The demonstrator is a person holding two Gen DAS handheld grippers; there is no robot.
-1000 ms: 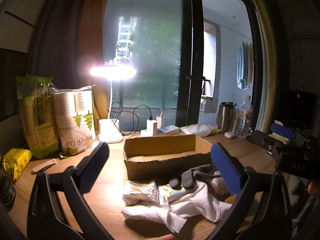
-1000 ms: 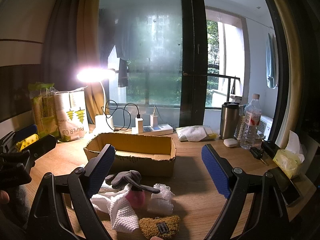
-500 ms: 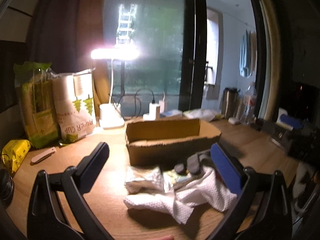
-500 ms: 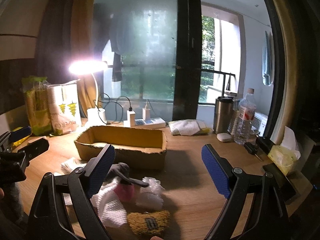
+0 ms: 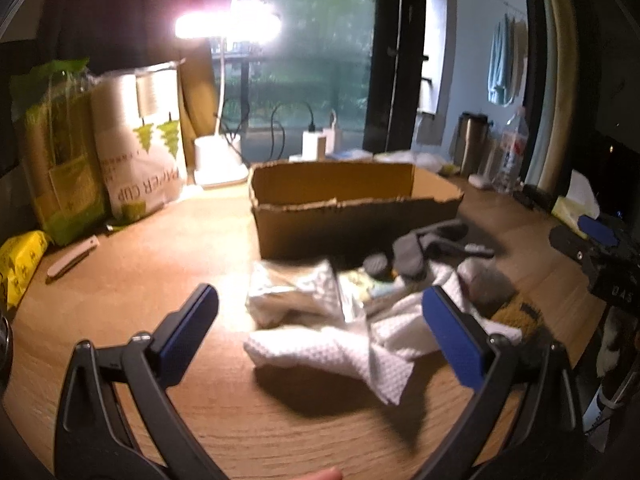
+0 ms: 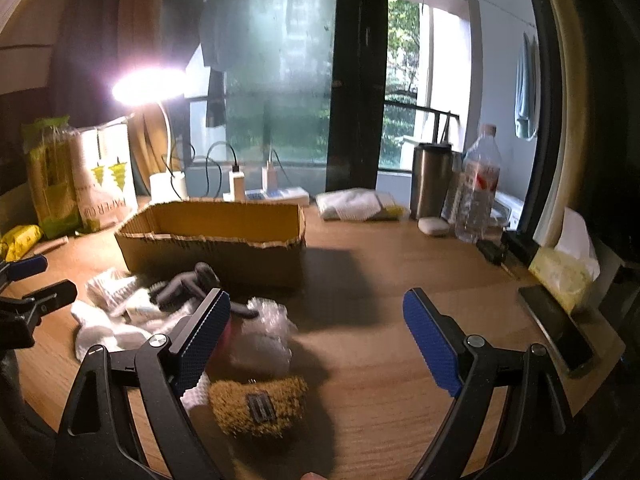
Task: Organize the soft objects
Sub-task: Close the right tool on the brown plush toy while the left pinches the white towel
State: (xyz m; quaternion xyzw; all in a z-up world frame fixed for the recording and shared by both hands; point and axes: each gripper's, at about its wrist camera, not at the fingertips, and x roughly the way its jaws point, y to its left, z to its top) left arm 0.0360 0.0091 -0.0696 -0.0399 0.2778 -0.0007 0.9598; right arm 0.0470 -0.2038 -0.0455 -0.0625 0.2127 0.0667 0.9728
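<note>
An open cardboard box (image 5: 352, 200) (image 6: 212, 240) stands on the wooden desk. In front of it lies a heap of soft things: a white waffle cloth (image 5: 332, 350) (image 6: 100, 332), a clear plastic bag (image 5: 296, 292), a dark grey glove (image 5: 428, 246) (image 6: 188, 284), a bubble-wrapped lump (image 6: 264, 340) and a fuzzy tan pouch (image 6: 258, 402) (image 5: 518, 314). My left gripper (image 5: 320, 332) hangs open just over the cloth. My right gripper (image 6: 316, 336) is open too, above the lump and the pouch. Neither holds anything.
At the back left stand paper-cup packs (image 5: 140, 144) and a lit desk lamp (image 5: 224, 28). A power strip with chargers (image 6: 264, 196), a steel tumbler (image 6: 430, 180), a water bottle (image 6: 478, 188), a tissue box (image 6: 564, 268) and a phone (image 6: 558, 330) sit along the right.
Both grippers have dropped lower and moved in towards the heap, which now looks larger and closer. Both stay open. The objects have not moved.
</note>
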